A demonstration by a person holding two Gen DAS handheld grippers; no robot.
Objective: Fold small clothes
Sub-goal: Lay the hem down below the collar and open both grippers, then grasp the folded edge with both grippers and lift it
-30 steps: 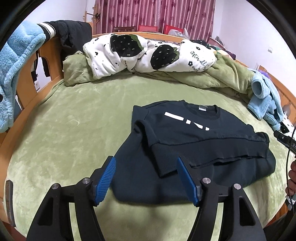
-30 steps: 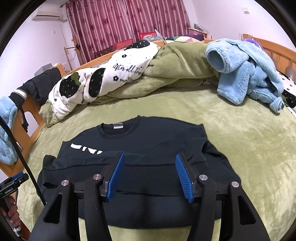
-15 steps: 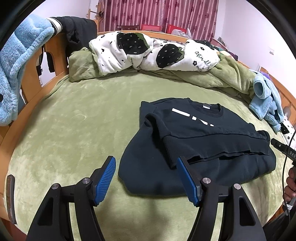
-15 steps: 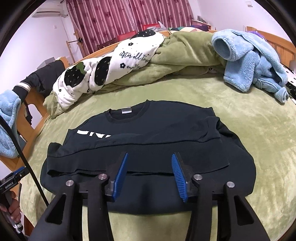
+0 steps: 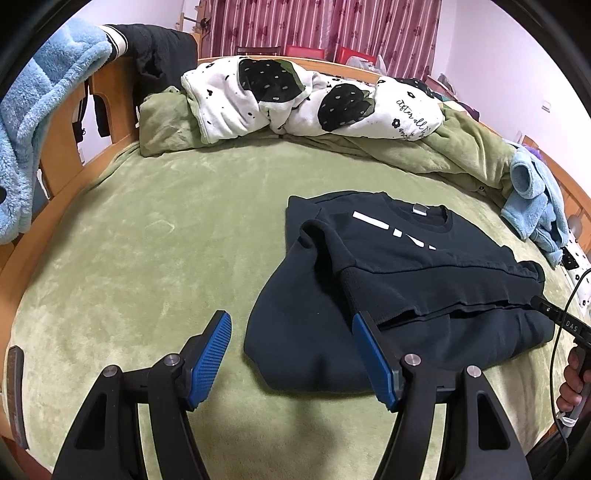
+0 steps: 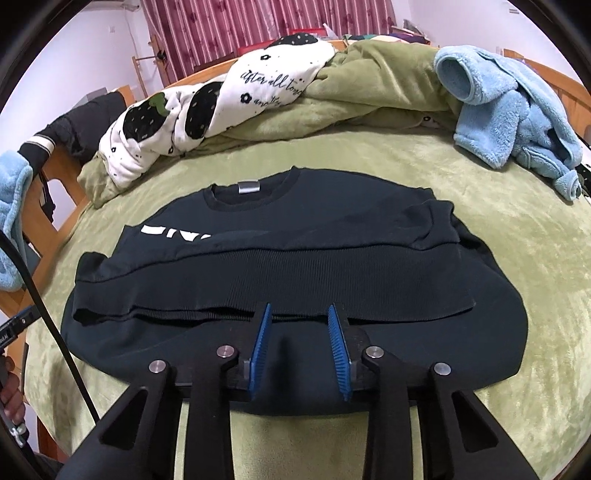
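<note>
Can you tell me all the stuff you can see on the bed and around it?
sweatshirt: one, black with white letters, partly folded, middle of the bed
bed cover: one, green, under the sweatshirt
white blanket: one, white with black strawberries, bunched at the far end
fleece garment: one, light blue, far right in the right wrist view
fleece towel: one, light blue, over the wooden bed frame
dark jacket: one, over the frame
curtains: dark red, back wall
left tongs: black with blue pads, open
right tongs: black with blue pads, just been closing over the sweatshirt's near edge
</note>
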